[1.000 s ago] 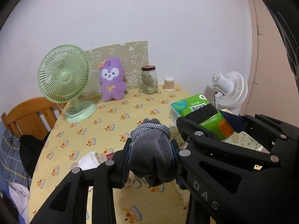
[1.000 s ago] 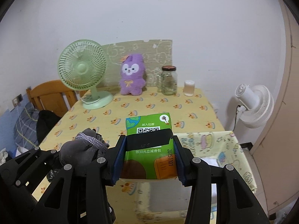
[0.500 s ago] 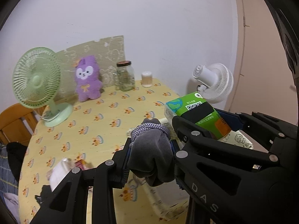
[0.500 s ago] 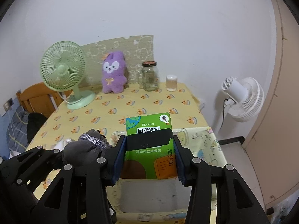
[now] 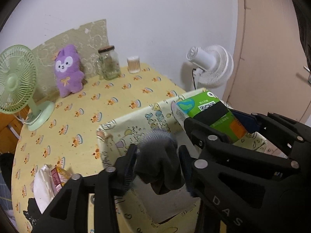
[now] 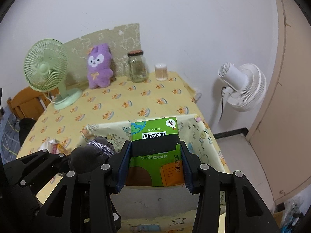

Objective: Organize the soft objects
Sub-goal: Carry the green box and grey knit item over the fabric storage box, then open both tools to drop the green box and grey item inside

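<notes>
Grey knit fabric, a bundled sock or glove with a speckled ribbed cuff [image 5: 158,159], hangs between the fingers of the left tongs [image 5: 158,161]. In the left wrist view its outline is blurred and the jaws seem to stand slightly wider than the bundle, so I cannot tell whether it is gripped or coming loose. Directly beneath and just beyond these tongs lies the open mouth of the pale yellow fabric storage box with cartoon prints [image 5: 124,122], so the drop is straight down, with the near wall close under the fingers.

Beside it, the right tongs [image 6: 155,165] are closed on the green soft tissue pack with a QR code [image 6: 155,155], pinched across its width, its long axis running forward along the fingers and out over the same box [image 6: 206,136]. Both loads sit above the opening, side by side; the left looks nearer to release.

Beyond the box, on the bench with the yellow patterned cloth [image 6: 126,97], a purple plush toy [image 6: 99,66] leans at the far wall, well apart from both tongs.
</notes>
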`<control>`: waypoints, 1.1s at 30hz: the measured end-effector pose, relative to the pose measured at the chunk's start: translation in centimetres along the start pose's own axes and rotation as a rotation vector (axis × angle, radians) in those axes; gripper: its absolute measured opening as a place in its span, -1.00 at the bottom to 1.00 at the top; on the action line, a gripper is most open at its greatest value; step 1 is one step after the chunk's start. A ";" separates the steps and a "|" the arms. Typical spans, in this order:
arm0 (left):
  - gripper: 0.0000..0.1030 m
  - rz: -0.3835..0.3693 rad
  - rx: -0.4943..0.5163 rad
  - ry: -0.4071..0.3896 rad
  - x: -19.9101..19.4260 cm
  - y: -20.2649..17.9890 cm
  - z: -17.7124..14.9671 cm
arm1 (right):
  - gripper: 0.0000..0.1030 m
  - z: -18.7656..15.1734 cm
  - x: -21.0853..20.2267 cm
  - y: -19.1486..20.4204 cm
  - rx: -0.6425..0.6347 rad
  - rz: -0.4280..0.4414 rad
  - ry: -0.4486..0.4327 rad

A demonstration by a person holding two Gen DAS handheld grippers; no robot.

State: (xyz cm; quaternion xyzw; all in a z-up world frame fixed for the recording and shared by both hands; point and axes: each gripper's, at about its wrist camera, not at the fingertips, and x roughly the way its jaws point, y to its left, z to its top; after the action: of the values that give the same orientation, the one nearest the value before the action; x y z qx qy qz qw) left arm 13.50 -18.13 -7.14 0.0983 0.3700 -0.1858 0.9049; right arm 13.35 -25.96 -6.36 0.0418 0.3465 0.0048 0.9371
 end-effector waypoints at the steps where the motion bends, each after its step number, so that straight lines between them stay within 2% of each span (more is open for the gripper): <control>1: 0.17 -0.003 0.012 0.003 0.1 -0.3 0.0 | -0.02 -0.2 0.2 -0.2 0.008 -0.001 0.009; 5: 0.55 0.008 0.051 0.015 0.5 -1.0 -0.2 | -0.02 -0.7 0.9 -1.2 0.031 -0.018 0.036; 11: 0.56 -0.006 0.067 0.037 1.0 -1.4 -0.2 | -0.02 -0.8 2.2 -2.0 0.055 -0.033 0.071; 16: 0.59 -0.015 0.054 0.051 1.3 -1.1 -0.2 | 0.07 -0.6 2.4 -1.7 0.033 -0.031 0.056; 19: 0.60 -0.014 0.047 0.048 1.3 -1.1 -0.1 | 0.25 -0.6 2.2 -1.8 0.038 -0.038 0.048; 21: 0.68 -0.029 0.042 0.048 1.2 -1.1 -0.1 | 0.48 -0.5 1.8 -1.7 0.029 -0.046 0.029; 24: 0.69 -0.029 0.040 0.043 1.0 -1.0 0.0 | 0.62 -0.5 1.0 -1.4 0.016 -0.071 0.007; 33: 0.70 -0.014 0.041 -0.002 -1.4 -1.1 -0.3 | 0.65 -0.5 -1.1 -0.8 0.015 -0.073 -0.026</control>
State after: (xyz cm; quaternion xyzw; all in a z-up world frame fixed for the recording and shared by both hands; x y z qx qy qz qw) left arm 11.99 -18.64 -6.44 0.1141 0.3657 -0.2000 0.9018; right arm 12.19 -26.74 -6.04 0.0363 0.3356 -0.0325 0.9407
